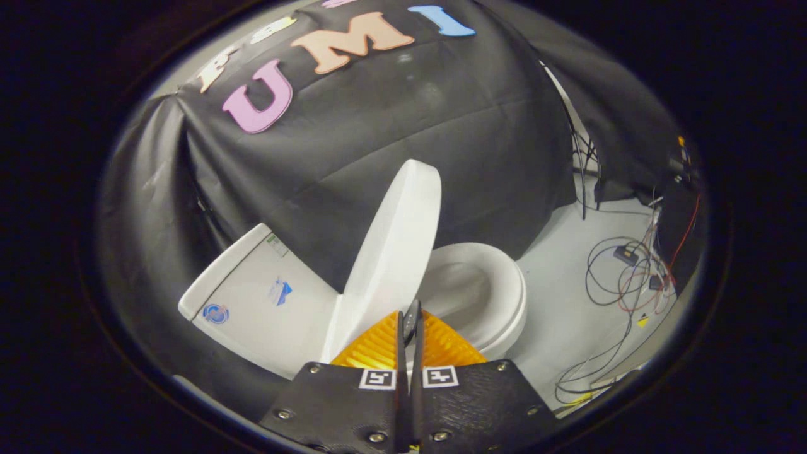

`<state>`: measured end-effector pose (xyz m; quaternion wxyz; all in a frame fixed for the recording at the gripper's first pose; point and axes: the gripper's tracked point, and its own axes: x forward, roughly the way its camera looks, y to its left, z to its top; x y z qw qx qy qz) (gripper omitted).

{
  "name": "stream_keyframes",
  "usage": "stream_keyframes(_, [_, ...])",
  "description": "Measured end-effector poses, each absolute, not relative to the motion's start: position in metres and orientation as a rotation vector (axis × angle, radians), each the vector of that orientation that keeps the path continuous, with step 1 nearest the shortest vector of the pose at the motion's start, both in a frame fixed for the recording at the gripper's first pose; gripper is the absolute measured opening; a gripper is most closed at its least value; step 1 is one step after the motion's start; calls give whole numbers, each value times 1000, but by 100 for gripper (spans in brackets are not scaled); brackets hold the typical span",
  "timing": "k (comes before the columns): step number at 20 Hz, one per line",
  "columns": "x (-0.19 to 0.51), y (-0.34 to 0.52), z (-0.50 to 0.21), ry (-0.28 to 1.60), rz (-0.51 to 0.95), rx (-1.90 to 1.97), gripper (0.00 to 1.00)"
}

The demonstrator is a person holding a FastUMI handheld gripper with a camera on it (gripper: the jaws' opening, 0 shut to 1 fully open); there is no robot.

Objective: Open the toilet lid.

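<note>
Tongs (410,315) closed, empty, toilet lid (391,252) raised just ahead

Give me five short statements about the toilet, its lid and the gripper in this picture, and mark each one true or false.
1. The toilet lid is raised, standing up off the bowl. True.
2. The gripper has its jaws spread wide apart. False: they are closed together with only a thin slit between them, and nothing is visibly held.
3. The seat lies down on the bowl. True.
4. The cables lie on top of the tank. False: they lie on the floor beside the toilet, on the far side from the tank.
5. The tank has stickers on it. True.
</note>
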<state>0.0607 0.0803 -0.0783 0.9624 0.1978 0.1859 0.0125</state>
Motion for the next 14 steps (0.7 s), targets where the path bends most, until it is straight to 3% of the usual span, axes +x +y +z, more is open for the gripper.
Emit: stream_keyframes(14, [53, 119, -38, 301, 64, 269, 1])
